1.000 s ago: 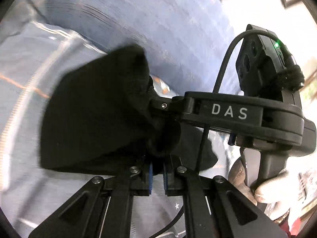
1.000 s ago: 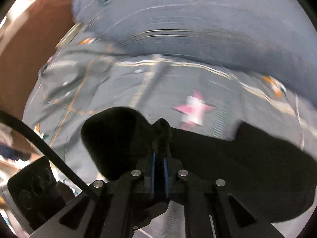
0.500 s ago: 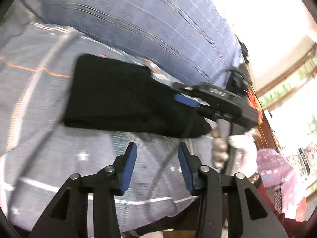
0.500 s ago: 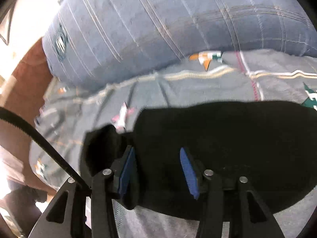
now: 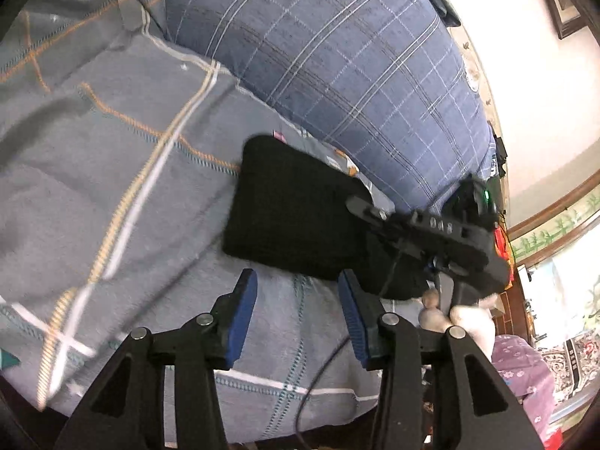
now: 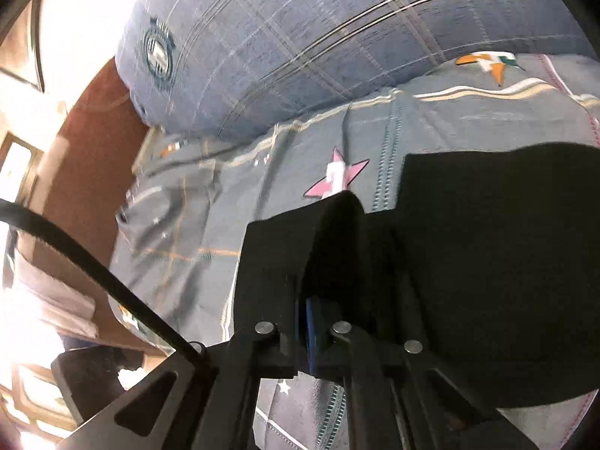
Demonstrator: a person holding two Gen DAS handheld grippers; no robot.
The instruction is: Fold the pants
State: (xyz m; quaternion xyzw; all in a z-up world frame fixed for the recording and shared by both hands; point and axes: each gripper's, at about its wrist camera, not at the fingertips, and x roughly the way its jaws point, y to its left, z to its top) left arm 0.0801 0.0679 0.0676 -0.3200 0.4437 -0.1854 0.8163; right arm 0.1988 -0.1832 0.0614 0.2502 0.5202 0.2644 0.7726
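Black pants (image 5: 296,217), folded into a compact rectangular bundle, lie flat on a grey patterned bedcover (image 5: 112,187) just beside a blue plaid pillow (image 5: 356,67); one end lifts into a fold (image 6: 337,247).

The left gripper (image 5: 296,309) hangs with fingers spread wide, while the right gripper (image 6: 313,333) is pinched closed.

We are pinching a raised fold of the black pants (image 6: 487,262) in our right gripper (image 6: 311,322), over the grey bedspread (image 6: 210,232).
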